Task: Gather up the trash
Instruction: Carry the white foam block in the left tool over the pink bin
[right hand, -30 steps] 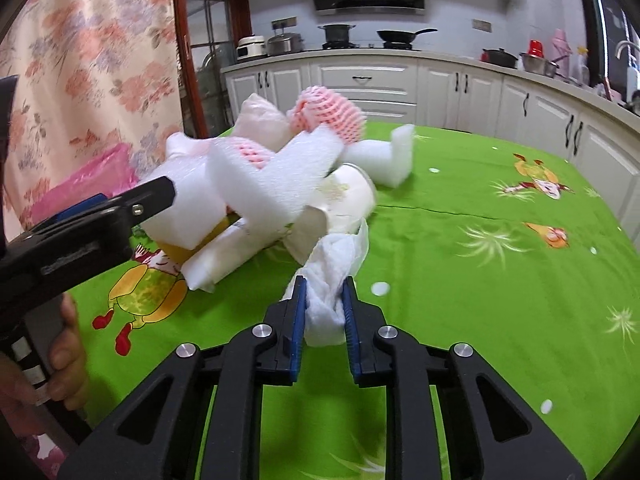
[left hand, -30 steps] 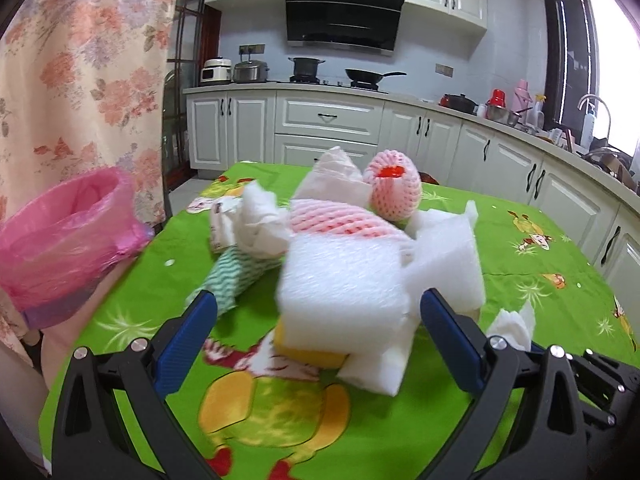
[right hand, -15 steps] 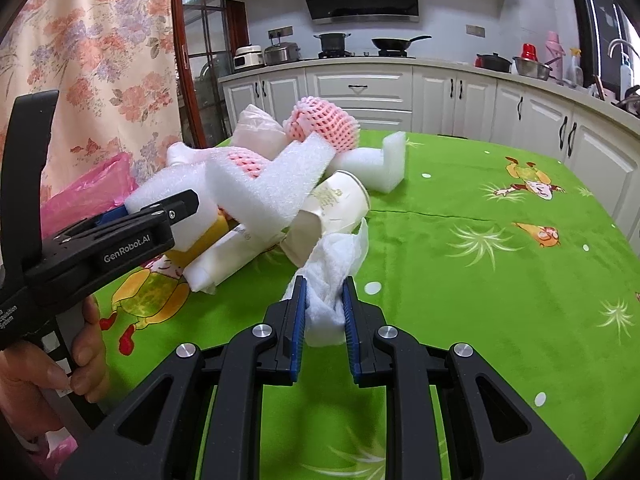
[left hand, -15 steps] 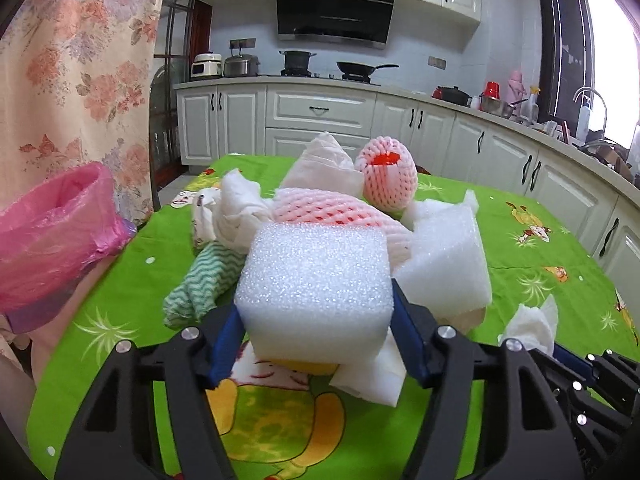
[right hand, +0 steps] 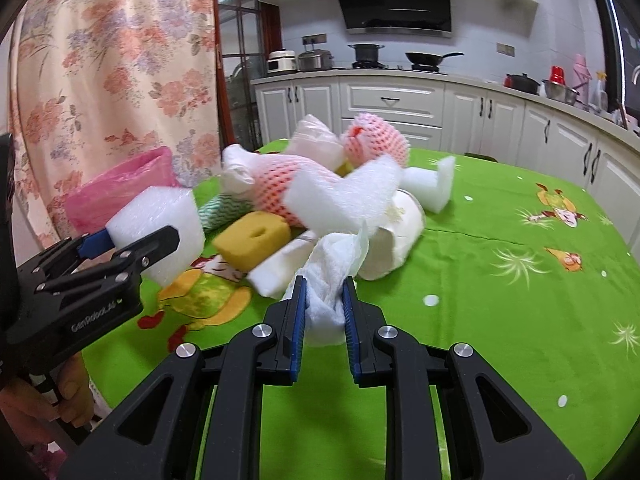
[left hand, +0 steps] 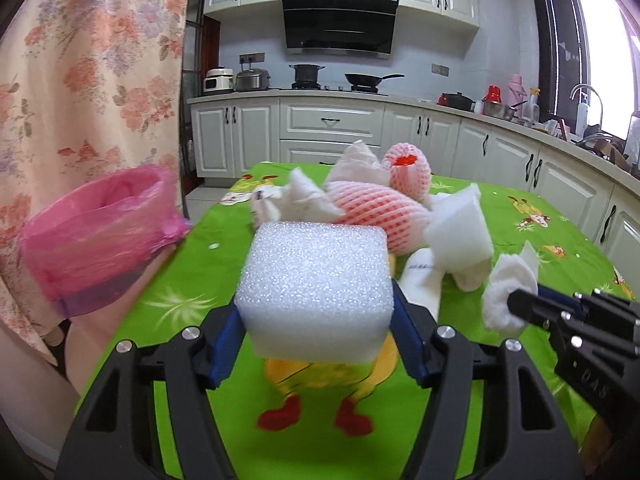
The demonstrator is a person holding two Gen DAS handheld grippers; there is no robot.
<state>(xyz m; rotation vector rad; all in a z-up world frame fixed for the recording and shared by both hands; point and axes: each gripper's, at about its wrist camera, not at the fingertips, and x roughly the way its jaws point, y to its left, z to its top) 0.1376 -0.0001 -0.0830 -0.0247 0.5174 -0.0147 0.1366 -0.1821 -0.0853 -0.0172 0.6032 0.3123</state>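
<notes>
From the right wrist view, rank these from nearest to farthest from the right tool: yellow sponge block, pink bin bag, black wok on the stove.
1. Yellow sponge block: just ahead and left of the right tool, at the pile's near edge.
2. Pink bin bag: further left, beyond the table's edge.
3. Black wok: far back on the stove.

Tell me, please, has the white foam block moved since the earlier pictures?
Yes. The white foam block, clamped in the left gripper, has come off the trash pile toward the pink trash bag, uncovering the yellow sponge.
</notes>
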